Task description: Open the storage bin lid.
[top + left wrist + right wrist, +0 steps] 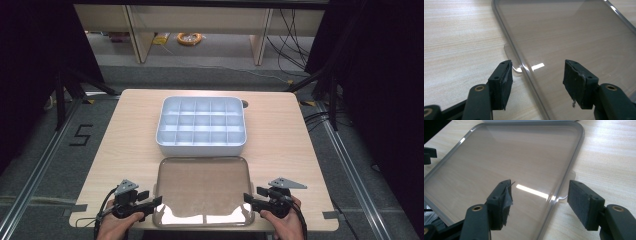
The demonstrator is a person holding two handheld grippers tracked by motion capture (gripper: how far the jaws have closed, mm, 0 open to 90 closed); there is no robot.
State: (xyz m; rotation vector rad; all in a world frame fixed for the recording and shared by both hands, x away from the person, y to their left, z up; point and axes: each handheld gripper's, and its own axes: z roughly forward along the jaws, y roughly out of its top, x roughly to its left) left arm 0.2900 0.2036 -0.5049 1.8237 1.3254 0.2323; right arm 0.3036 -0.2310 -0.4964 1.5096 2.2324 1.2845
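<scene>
High view, lower left of the frame: the left gripper (pixel 156 201) sits at the left edge of the clear lid (pixel 202 187). The lid lies flat on the wooden table (pixel 280 135), near the front edge. In the left gripper view the jaws stand moderately apart and straddle the lid's rim (pixel 524 67). A small tab (pixel 510 53) lies just beyond them, and neither pad presses on the plastic.

Centre of the high view: the white divided box (pixel 201 126) stands just behind the lid, uncovered, with its compartments empty as far as can be seen.

Lower right: the right gripper (pixel 248 199) sits at the lid's right edge. In the right gripper view its jaws are also apart, astride the rim (pixel 564 187) without gripping.

Judged from this layout, the lid rests apart from the box with both tools slack. Either a fresh grip and a lift onto the box remain, or the lid has been set aside; the pictures do not settle which.
</scene>
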